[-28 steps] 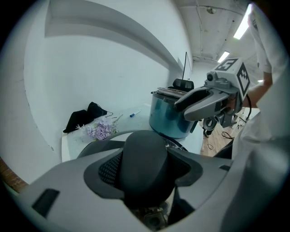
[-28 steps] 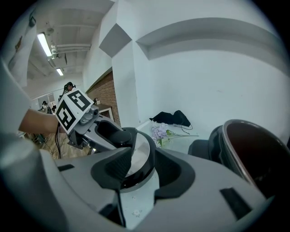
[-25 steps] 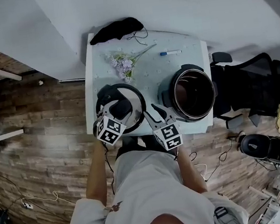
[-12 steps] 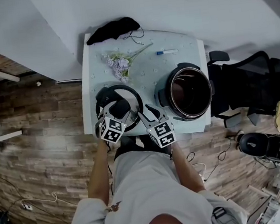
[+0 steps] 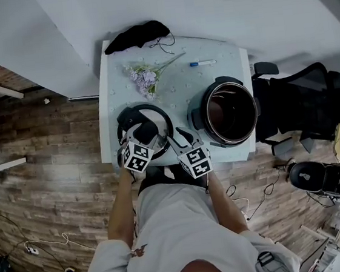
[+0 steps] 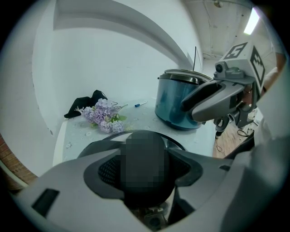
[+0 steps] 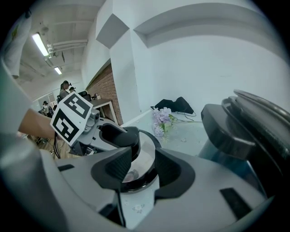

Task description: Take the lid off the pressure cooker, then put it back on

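Lying on the bench (image 5: 212,79) by the cooker (image 5: 231,113), the lid (image 5: 158,116) was pinched at its knob (image 6: 145,149) by the left gripper (image 6: 146,170), the right gripper (image 7: 136,170) open and empty, so lifting could tip it.

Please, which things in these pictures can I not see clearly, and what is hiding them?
The knob of the lid: a mosaic patch covers it in the left gripper view, and the left gripper hides most of it in the other views.
The inside of the pressure cooker: dark and small in the head view; both gripper views show only its outside.
The pen: too small in every view to read any print.
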